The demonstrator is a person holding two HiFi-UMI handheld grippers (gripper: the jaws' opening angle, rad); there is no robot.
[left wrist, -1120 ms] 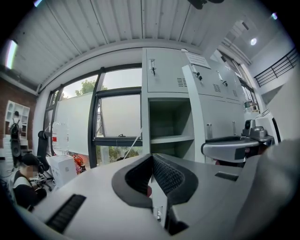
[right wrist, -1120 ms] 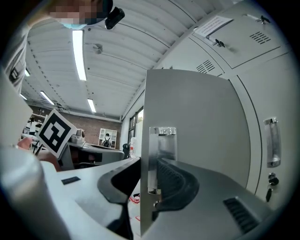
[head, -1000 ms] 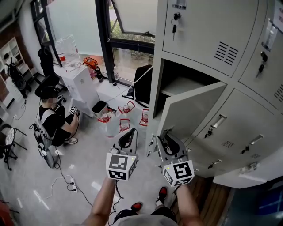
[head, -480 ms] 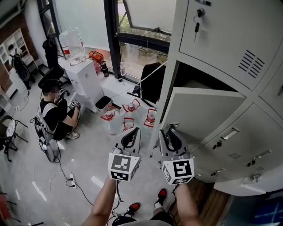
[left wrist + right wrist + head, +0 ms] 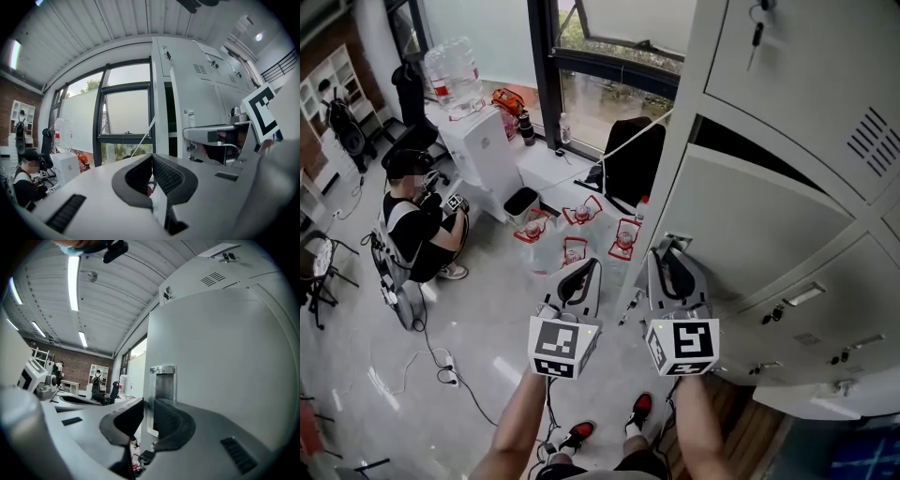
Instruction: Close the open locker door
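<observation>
The grey locker door (image 5: 750, 234) stands nearly closed, with a dark slit left along its top edge. My right gripper (image 5: 673, 251) is at the door's free left edge. In the right gripper view the door (image 5: 220, 357) fills the right side. Its chrome handle plate (image 5: 161, 380) runs down into the narrow gap of my right gripper (image 5: 149, 411), whose jaws have just been closing on it. My left gripper (image 5: 581, 274) hangs beside it to the left, over the floor and clear of the door. Its pads meet with nothing held in the left gripper view (image 5: 151, 161).
Closed lockers (image 5: 811, 323) lie below and to the right, and a key (image 5: 757, 33) hangs in the one above. A seated person (image 5: 412, 225), a water dispenser (image 5: 473, 155), a black bin (image 5: 520, 202), red-topped containers (image 5: 574, 248) and cables (image 5: 441, 375) are on the floor to the left.
The door has swung from about half open to nearly closed, and the dark compartment has shrunk to a slit. My right gripper went with the door's edge towards the locker; the left one followed alongside.
</observation>
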